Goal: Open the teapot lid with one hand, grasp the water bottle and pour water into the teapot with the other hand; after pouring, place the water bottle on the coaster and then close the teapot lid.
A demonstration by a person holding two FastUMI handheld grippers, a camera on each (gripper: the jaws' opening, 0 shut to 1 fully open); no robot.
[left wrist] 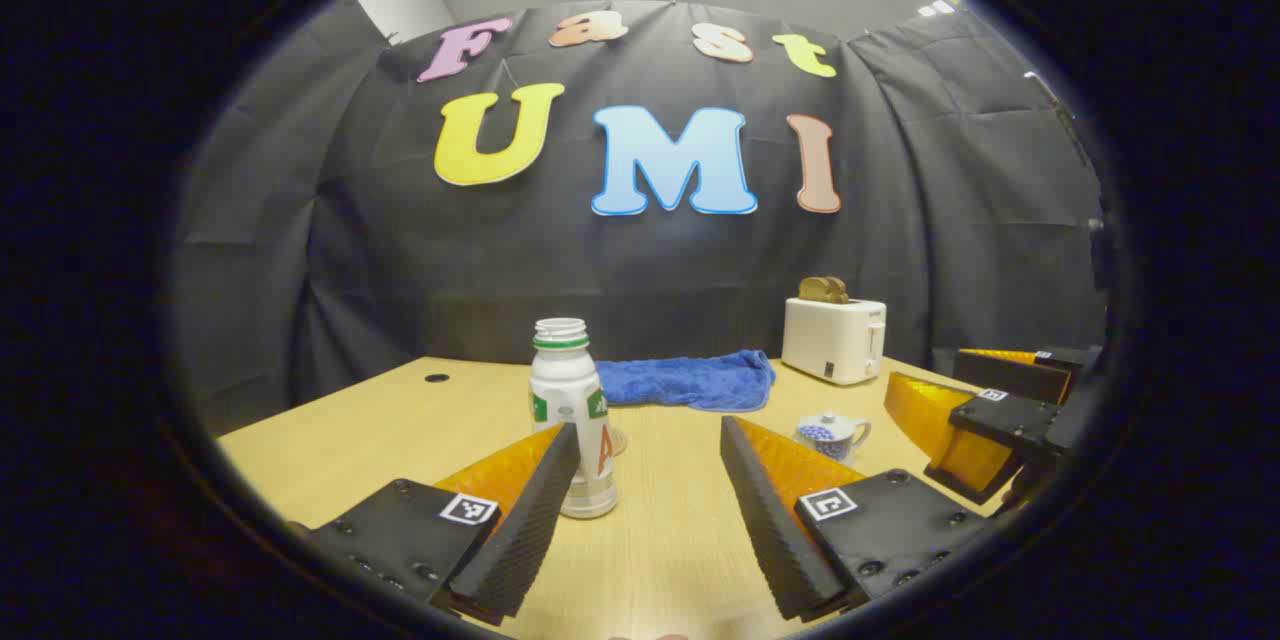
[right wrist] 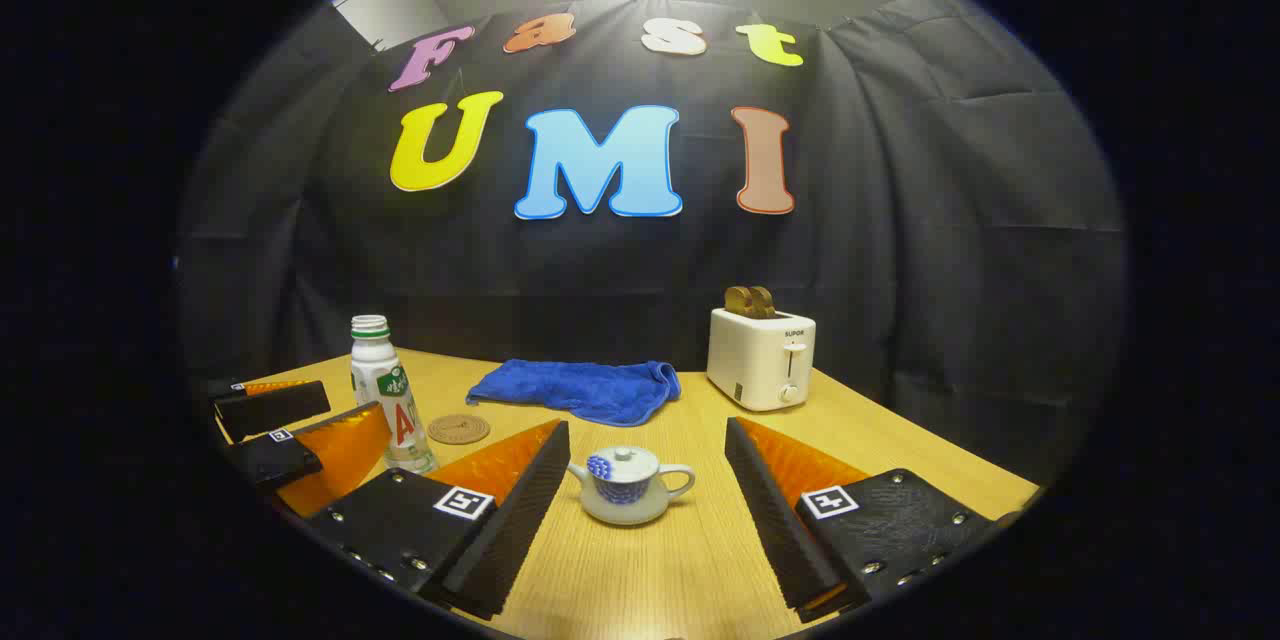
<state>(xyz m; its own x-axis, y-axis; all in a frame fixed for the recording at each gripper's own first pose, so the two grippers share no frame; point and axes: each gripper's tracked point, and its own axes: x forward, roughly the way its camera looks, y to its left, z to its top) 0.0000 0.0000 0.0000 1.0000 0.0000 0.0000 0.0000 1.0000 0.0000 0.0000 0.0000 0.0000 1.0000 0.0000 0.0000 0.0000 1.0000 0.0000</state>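
the worktop (right wrist: 900,460) carries everything, pale wood running back to the booth wall. at about one o'clock from the teapot in the right gripper view stands a white toaster (right wrist: 761,357) with bread in its slot, and at twelve o'clock a blue cloth (right wrist: 580,388) lies rumpled. the left gripper (left wrist: 650,510) has its jaws wide apart, holding nothing; the water bottle (left wrist: 570,410) stands upright just ahead, close by the left-hand jaw, cap off. the right gripper (right wrist: 645,520) is likewise spread and empty, with the teapot (right wrist: 628,487) centred between its jaws, lid on. the coaster (right wrist: 459,428) lies flat at ten o'clock from the teapot, near the bottle.

the bottle looks like thin plastic, light and smooth, likely to slip or buckle if squeezed hard; mid-body below the shoulder seems the safest hold. the teapot looks ceramic, small and breakable; its lid (right wrist: 622,461) has a tiny knob (right wrist: 622,452), which is probably the only purchase and wants a gentle, centred pinch
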